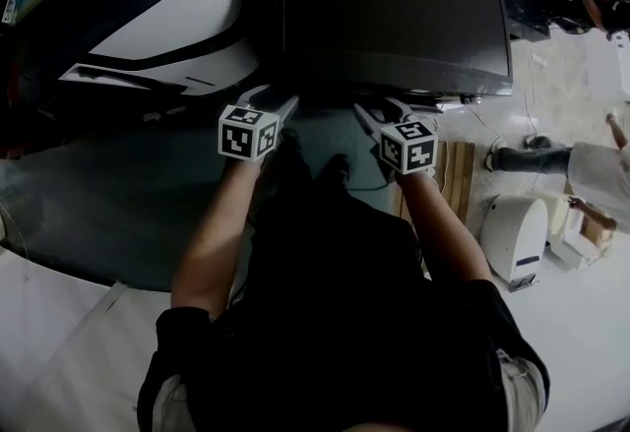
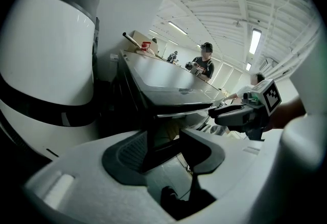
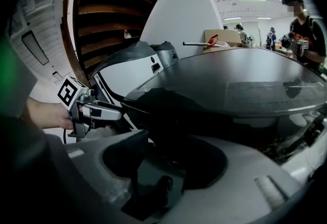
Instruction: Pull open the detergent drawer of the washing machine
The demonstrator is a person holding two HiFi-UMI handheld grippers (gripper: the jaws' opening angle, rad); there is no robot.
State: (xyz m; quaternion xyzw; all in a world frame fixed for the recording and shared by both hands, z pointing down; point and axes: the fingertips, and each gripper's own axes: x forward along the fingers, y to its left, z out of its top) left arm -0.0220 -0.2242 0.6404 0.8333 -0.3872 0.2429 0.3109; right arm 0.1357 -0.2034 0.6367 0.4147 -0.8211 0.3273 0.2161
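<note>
The left claw (image 1: 274, 97) gapes empty at the washing machine's (image 1: 394, 7) near edge; the right claw (image 1: 382, 108) hangs open beside it; the detergent drawer is indiscernible, so either may grab a wrong lip and slip.

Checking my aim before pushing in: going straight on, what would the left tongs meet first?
Most likely the dark front edge of the washing machine, just below its top, seen straight ahead through the gap of the open left tongs; depth is hard to judge.
</note>
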